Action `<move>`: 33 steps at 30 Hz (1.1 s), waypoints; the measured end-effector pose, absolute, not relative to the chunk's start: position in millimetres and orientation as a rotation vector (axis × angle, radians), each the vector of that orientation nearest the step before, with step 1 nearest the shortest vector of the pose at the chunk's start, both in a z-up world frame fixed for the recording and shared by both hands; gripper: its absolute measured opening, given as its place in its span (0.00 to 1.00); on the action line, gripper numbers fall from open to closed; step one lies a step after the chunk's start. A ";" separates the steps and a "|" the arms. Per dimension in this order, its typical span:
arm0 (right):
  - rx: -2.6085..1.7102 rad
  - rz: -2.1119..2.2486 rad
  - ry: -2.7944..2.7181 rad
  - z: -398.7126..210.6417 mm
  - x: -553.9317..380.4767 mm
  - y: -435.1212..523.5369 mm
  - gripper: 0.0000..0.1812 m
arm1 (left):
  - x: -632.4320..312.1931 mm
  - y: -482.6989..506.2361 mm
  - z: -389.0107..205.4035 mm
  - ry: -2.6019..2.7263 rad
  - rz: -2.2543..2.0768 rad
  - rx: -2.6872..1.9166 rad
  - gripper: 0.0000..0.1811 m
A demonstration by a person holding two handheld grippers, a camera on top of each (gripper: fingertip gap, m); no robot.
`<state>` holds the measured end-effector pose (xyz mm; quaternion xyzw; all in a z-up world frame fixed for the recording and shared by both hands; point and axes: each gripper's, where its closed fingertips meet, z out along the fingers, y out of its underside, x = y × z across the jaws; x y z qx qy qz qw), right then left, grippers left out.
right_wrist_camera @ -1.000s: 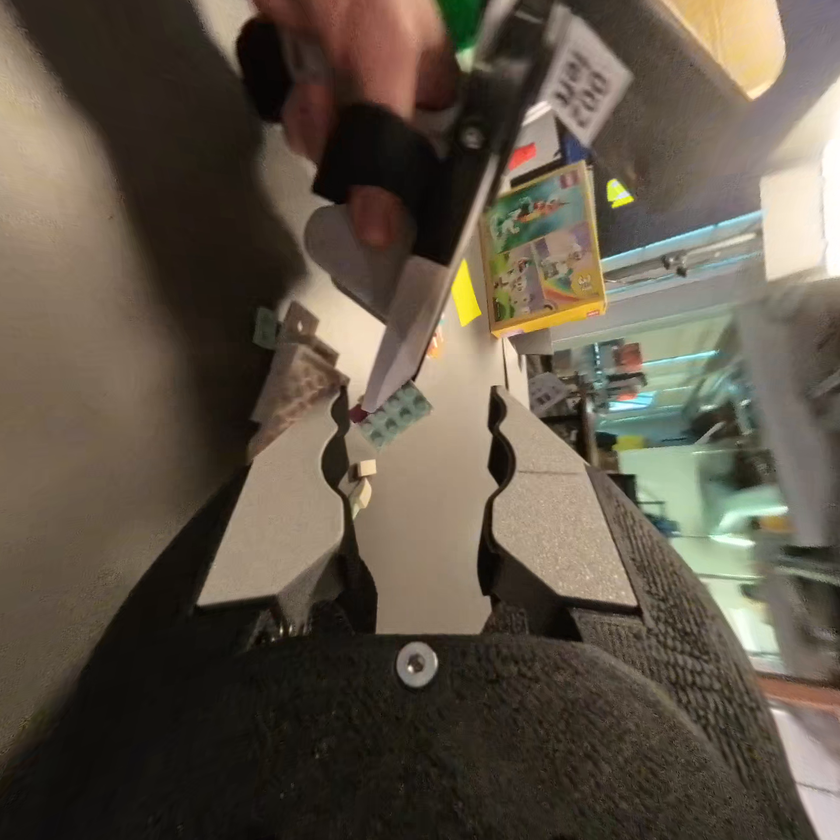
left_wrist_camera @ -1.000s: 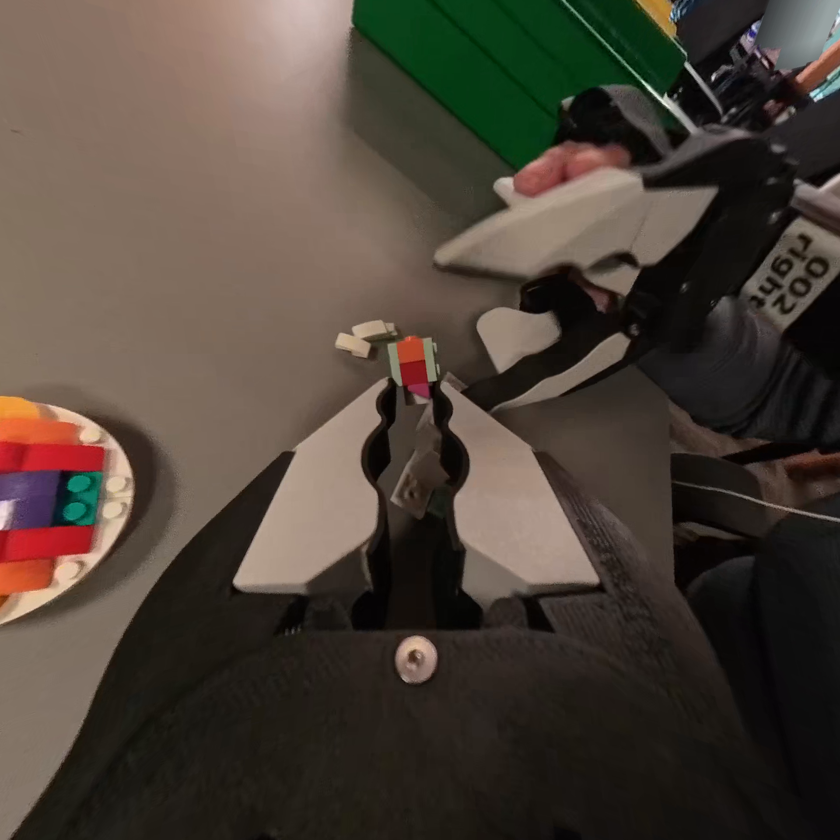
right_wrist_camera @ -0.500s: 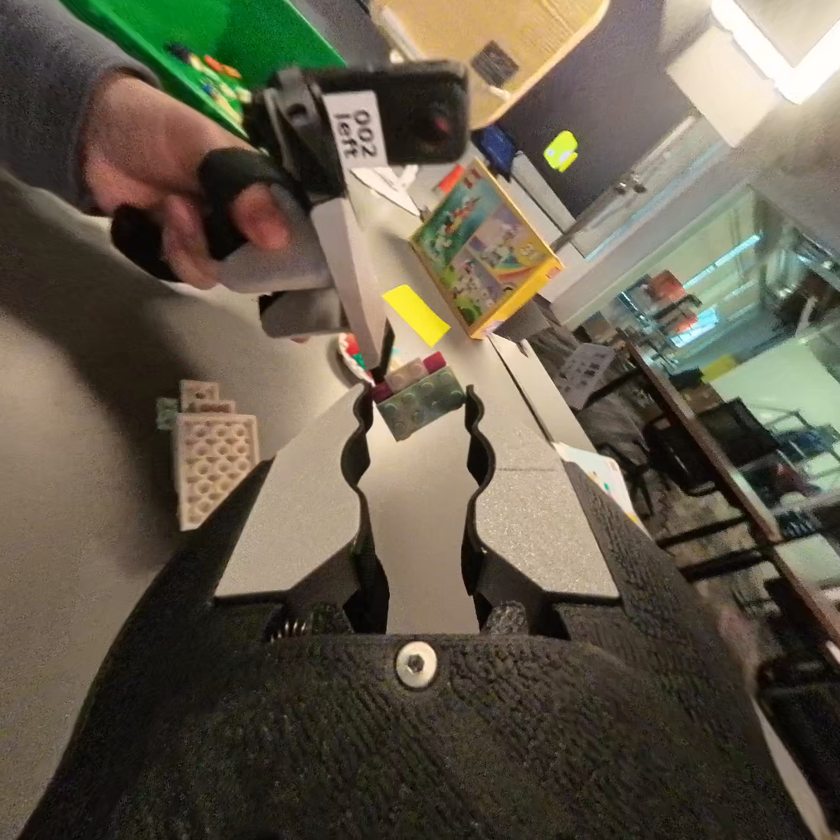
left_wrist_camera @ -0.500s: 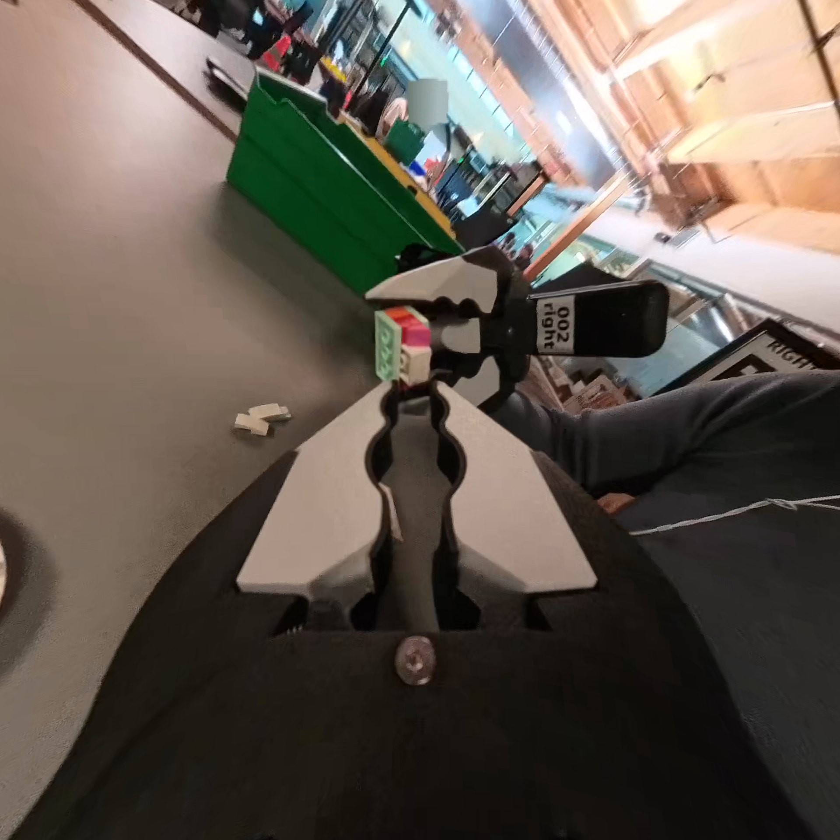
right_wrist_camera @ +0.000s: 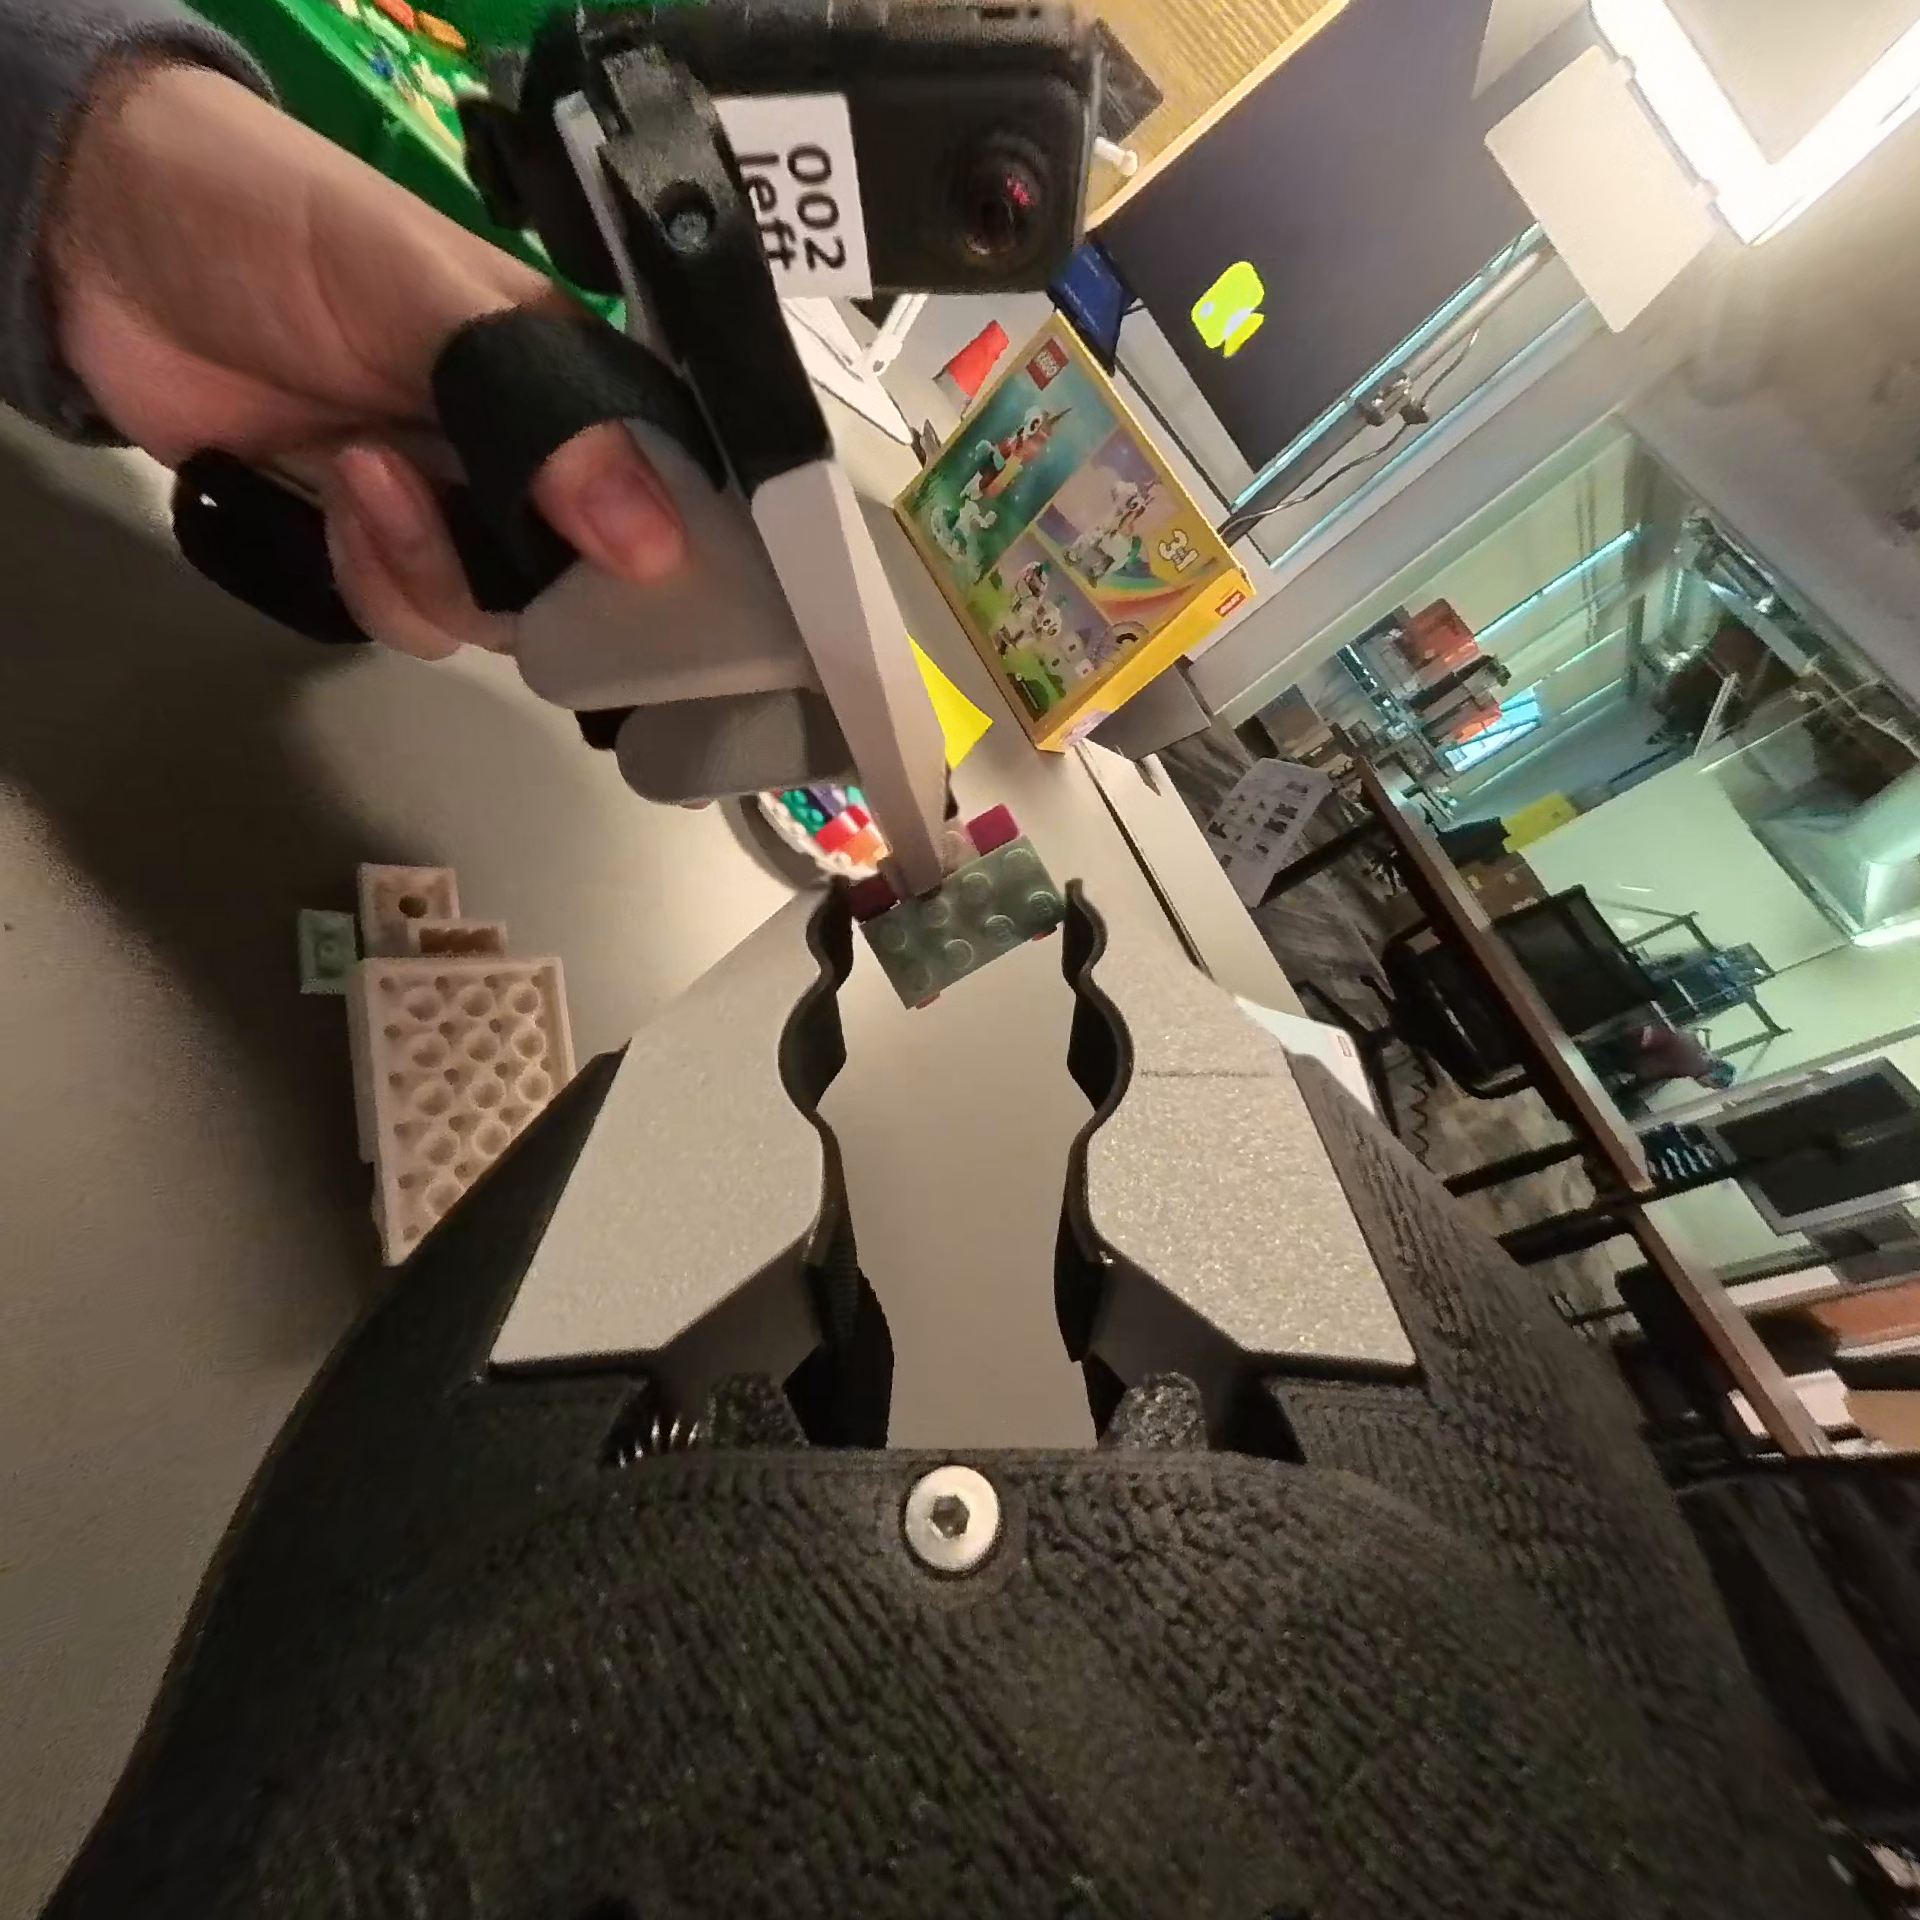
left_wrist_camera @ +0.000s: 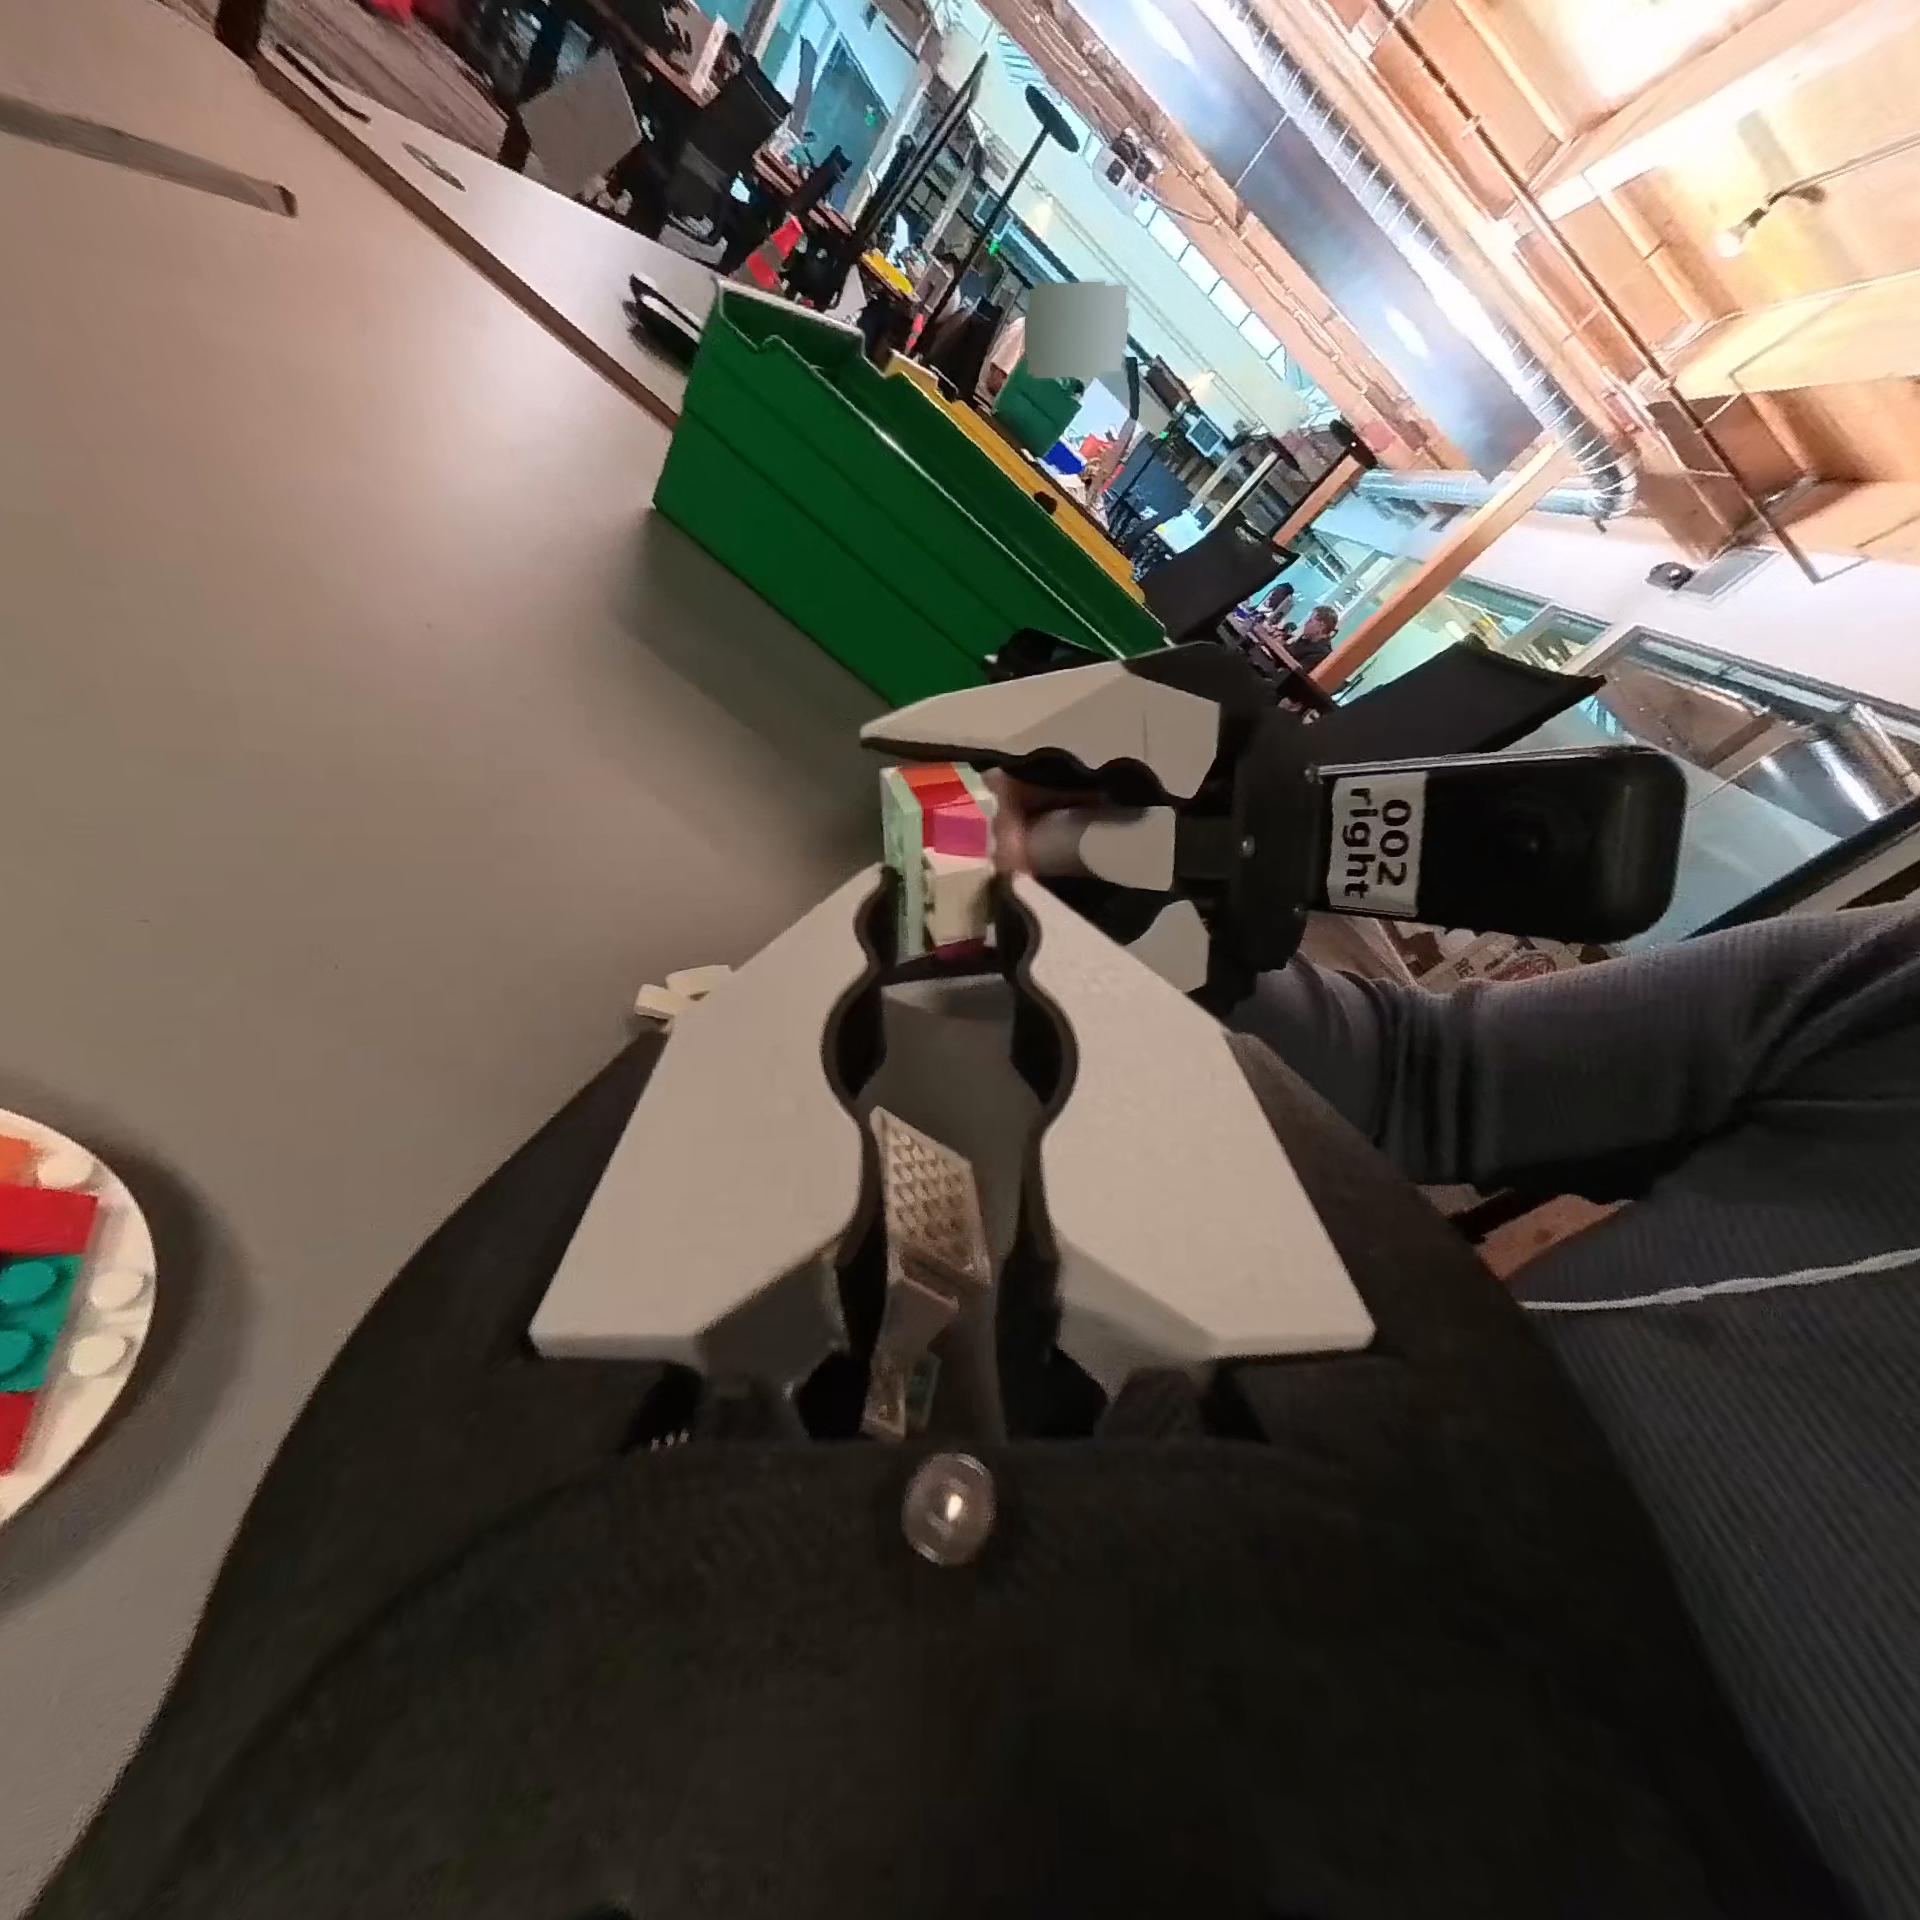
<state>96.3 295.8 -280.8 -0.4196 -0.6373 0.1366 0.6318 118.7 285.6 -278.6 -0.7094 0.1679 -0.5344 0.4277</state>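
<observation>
My left gripper (left_wrist_camera: 945, 902) is shut on a small brick assembly (left_wrist_camera: 940, 831): a pale green plate with orange, red, magenta and cream bricks on it. It holds the assembly's lower end above the grey table (left_wrist_camera: 364, 727). My right gripper (right_wrist_camera: 954, 912) comes from the opposite side. Its fingers close on the two ends of the same assembly (right_wrist_camera: 971, 925), whose studded green plate spans the gap at a slant. In the left wrist view one right finger (left_wrist_camera: 1039, 712) lies over the orange end. In the right wrist view a left finger (right_wrist_camera: 873, 727) reaches down onto the assembly.
A round white plate with coloured bricks (left_wrist_camera: 109, 1299) lies at the left; it also shows in the right wrist view (right_wrist_camera: 821, 821). Small cream pieces (left_wrist_camera: 681, 987) and cream honeycomb blocks (right_wrist_camera: 457, 1081) lie on the table. Green bins (left_wrist_camera: 883, 499) and a yellow toy box (right_wrist_camera: 1070, 540) stand farther off. Only a small space, under 4 cm, lies between the two pairs of fingers.
Both grippers rose from the table with the assembly. My right gripper narrowed from wide open onto it, then held. The assembly now sits deeper between my left fingertips.
</observation>
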 end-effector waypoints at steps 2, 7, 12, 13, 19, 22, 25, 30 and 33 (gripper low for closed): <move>-0.964 0.339 -1.451 -279.4 96.1 294.6 0.21 | 118.2 284.1 -276.7 0.427 -1.357 -1.760 0.09; -0.846 0.192 -1.511 -283.7 98.3 293.5 0.21 | 119.5 285.7 -283.6 0.442 -1.270 -1.825 0.08; -0.763 0.018 -1.636 -300.3 97.6 290.7 0.18 | 115.5 288.0 -302.7 0.464 -1.138 -1.962 0.08; -0.759 0.007 -1.647 -301.6 97.8 290.3 0.18 | 115.3 287.4 -303.9 0.461 -1.149 -1.971 0.08; -0.805 0.002 -1.675 -305.0 102.6 295.3 0.18 | 111.8 284.9 -303.1 0.441 -1.208 -1.983 0.08; -0.861 0.023 -1.689 -306.3 103.7 296.9 0.18 | 112.2 285.9 -303.1 0.420 -1.228 -1.973 0.08; -0.921 0.030 -1.756 -318.5 105.9 298.3 0.17 | 113.6 287.1 -312.9 0.489 -1.081 -2.015 0.08; -1.081 0.296 -1.818 -333.5 110.9 293.8 0.17 | 117.8 284.5 -327.4 0.680 -0.840 -2.045 0.08; -1.141 0.440 -1.836 -337.3 114.4 289.7 0.17 | 121.0 282.0 -330.2 0.731 -0.814 -2.044 0.08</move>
